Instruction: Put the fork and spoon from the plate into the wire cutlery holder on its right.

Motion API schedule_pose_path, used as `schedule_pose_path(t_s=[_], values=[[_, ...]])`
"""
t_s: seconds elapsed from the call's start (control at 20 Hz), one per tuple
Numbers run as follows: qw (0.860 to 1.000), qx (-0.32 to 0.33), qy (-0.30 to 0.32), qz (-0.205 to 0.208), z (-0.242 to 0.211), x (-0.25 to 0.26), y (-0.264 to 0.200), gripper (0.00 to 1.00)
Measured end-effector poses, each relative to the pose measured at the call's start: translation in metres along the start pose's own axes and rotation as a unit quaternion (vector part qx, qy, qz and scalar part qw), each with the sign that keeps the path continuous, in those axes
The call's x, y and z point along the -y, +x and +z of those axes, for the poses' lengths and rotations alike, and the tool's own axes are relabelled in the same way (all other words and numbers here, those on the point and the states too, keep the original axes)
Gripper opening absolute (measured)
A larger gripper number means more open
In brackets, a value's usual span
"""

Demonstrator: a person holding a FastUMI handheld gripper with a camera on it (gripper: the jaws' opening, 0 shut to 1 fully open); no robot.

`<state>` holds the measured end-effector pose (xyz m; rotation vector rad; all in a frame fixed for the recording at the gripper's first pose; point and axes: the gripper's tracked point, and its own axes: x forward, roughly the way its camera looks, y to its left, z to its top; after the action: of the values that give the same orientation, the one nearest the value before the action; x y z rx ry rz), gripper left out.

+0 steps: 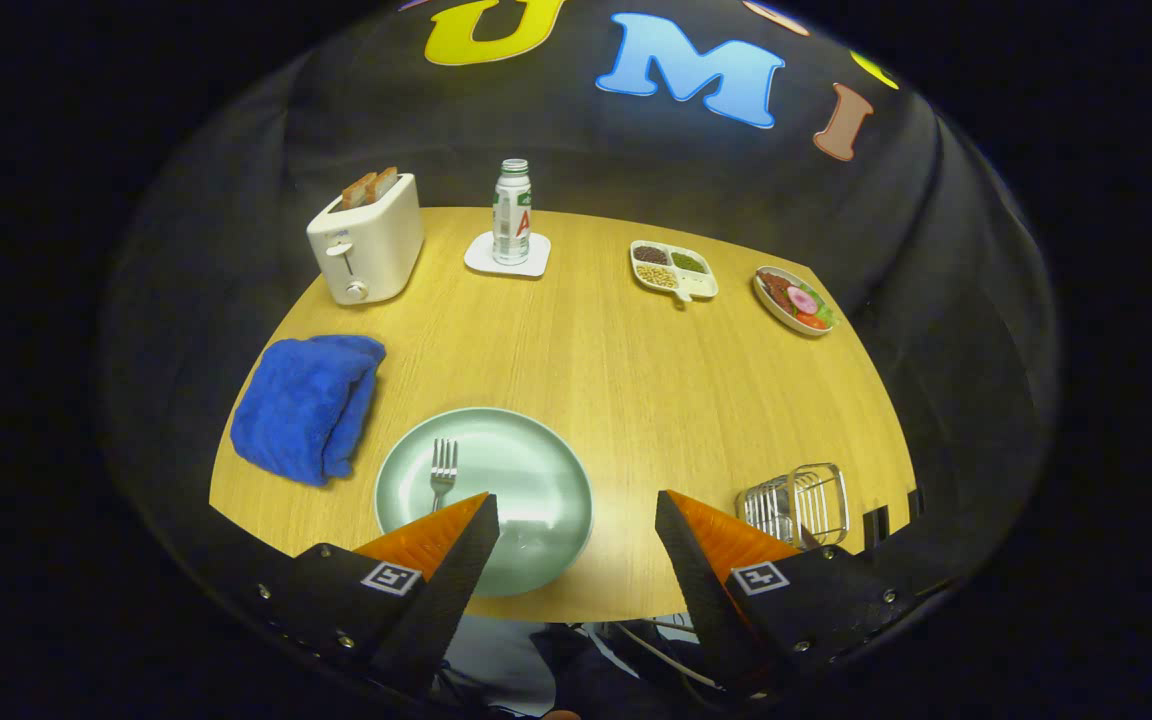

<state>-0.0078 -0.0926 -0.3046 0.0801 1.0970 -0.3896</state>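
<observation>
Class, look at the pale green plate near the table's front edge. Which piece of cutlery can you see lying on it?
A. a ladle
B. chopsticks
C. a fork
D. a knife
C: a fork lies on the plate, tines pointing away, just ahead of one finger of the open gripper, which holds nothing.

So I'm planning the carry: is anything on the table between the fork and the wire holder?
Nothing visible: bare table lies between the fork on the plate and the wire holder. The tongs are open.
</observation>
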Motion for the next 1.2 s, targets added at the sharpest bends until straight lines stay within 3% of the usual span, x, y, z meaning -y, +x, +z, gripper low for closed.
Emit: schedule_pose_path(t_s=[0.55,1.2], values=[[0.998,-0.030,-0.002,0.054,-0.030,-0.060,0.032,0.97],[0.993,-0.091,-0.016,0.073,-0.074,-0.087,0.080,0.97]])
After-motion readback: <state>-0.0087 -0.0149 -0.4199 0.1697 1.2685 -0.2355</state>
